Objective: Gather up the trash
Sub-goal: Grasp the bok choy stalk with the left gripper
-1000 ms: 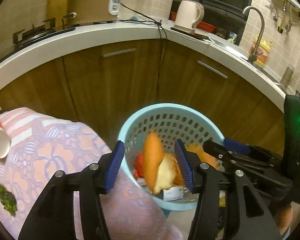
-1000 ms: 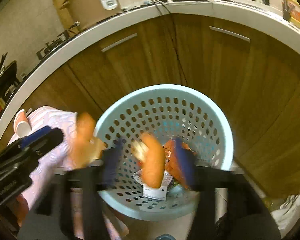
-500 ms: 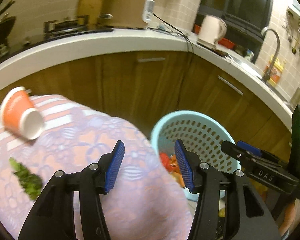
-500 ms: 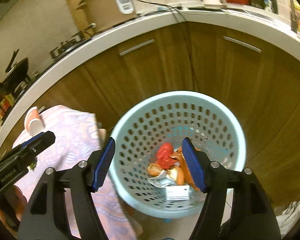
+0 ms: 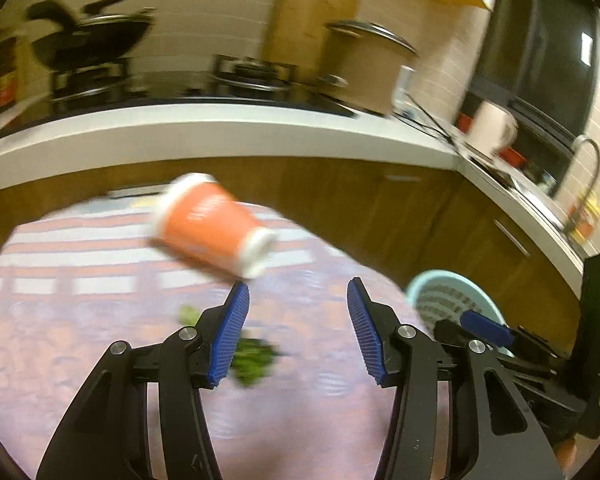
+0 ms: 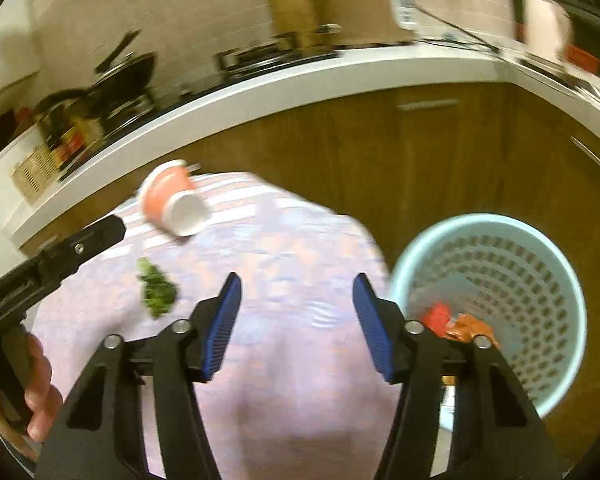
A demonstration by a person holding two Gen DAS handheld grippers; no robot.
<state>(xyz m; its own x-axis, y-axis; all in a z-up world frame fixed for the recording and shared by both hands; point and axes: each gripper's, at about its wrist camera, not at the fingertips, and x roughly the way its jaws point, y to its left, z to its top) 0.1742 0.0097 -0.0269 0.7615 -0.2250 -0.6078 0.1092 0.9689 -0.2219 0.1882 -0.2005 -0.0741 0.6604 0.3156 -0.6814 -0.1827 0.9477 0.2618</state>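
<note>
Motion blur softens both views, and the left gripper's (image 5: 298, 300) finger hides part of the green leafy scrap (image 5: 252, 360) lying on the pink patterned tablecloth (image 6: 284, 280). Beyond it an orange paper cup (image 5: 210, 226) lies tipped on its side. Both the left and the right gripper (image 6: 296, 294) are spread wide with nothing between them, beside the pale blue perforated plastic basket (image 6: 556, 264) holding red and orange scraps (image 6: 456, 322).

The light is dim and yellow. Both pictures are smeared with blur, maybe from moving. Edges bend round and go dark.

- The tabletop (image 6: 292, 360), draped in a pink patterned cloth, carried two things.
- An orange paper cup (image 6: 172, 202) lay on its side.
- A green vegetable scrap (image 6: 156, 292) lay nearby, apart from it.
</note>
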